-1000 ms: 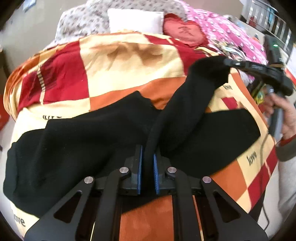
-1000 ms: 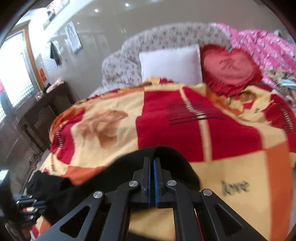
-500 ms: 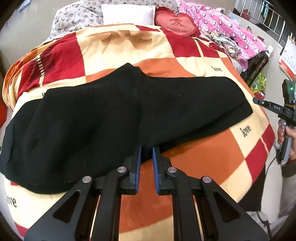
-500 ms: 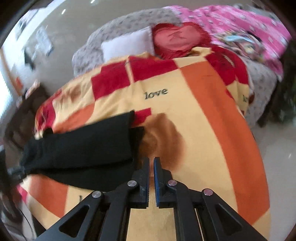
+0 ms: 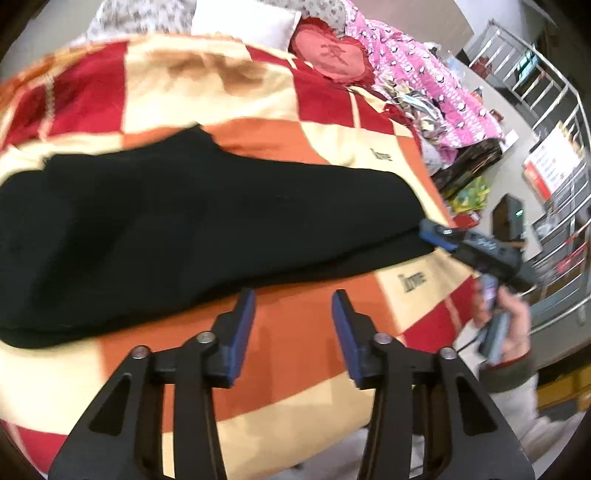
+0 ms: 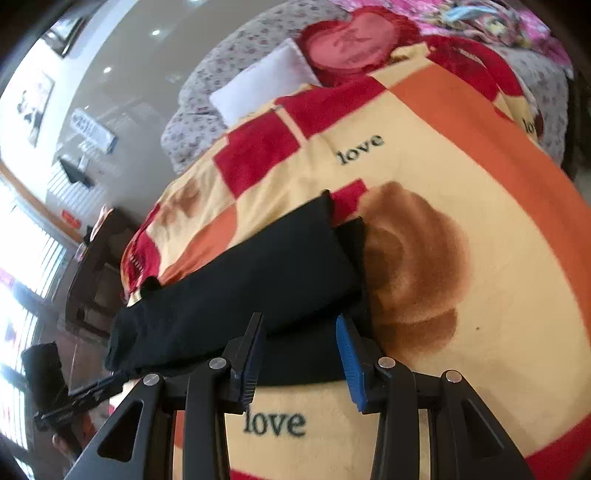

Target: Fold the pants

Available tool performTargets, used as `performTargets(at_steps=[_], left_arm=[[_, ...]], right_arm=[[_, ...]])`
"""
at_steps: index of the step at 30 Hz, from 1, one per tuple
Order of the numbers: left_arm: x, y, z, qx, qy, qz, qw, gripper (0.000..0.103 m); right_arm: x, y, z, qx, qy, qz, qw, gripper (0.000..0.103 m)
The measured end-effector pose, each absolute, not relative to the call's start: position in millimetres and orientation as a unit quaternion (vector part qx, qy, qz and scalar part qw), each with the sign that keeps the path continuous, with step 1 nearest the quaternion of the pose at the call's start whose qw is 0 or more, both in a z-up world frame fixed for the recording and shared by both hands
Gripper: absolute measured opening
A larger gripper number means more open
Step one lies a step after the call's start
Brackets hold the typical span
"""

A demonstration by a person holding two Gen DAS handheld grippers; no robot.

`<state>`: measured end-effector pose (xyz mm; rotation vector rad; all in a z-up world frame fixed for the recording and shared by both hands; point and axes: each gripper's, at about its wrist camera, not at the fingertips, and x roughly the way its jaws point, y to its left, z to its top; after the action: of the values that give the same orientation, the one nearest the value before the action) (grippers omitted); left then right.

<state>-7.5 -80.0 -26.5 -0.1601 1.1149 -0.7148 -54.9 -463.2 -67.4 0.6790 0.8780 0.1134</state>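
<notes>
The black pants (image 5: 177, 229) lie flat on the checked blanket (image 5: 306, 354), folded lengthwise with one leg on top of the other. In the right wrist view the leg ends (image 6: 273, 280) lie just beyond the fingers. My left gripper (image 5: 293, 295) is open and empty, just clear of the pants' near edge. My right gripper (image 6: 299, 321) is open and empty over the near edge of the leg ends; it also shows in the left wrist view (image 5: 439, 236) at the hem.
A white pillow (image 5: 243, 22) and a red heart cushion (image 5: 332, 55) sit at the head of the bed. Pink bedding (image 5: 424, 85) and clutter lie to the right. A metal railing (image 5: 546, 155) stands beyond. A dark wooden table (image 6: 99, 266) stands left of the bed.
One leg was carried over and laid on the other. Both grippers let go of the pants and opened. The left gripper drew back from the fabric edge.
</notes>
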Motion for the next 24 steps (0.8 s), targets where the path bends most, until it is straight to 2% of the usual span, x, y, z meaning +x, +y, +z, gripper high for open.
performTargets(at_steps=[14,24], left_arm=[[25,-124,-56,-0.233,0.612,-0.290,0.698,0.046],[42,-117,-56,-0.278,0.600,-0.254,0.706,0.046]], right_arm=[[-41,-465,-76,0.374,0.392,0.074,0.837,0.041],[-41,-469,-79,0.384,0.383,0.090,0.835,0.043]])
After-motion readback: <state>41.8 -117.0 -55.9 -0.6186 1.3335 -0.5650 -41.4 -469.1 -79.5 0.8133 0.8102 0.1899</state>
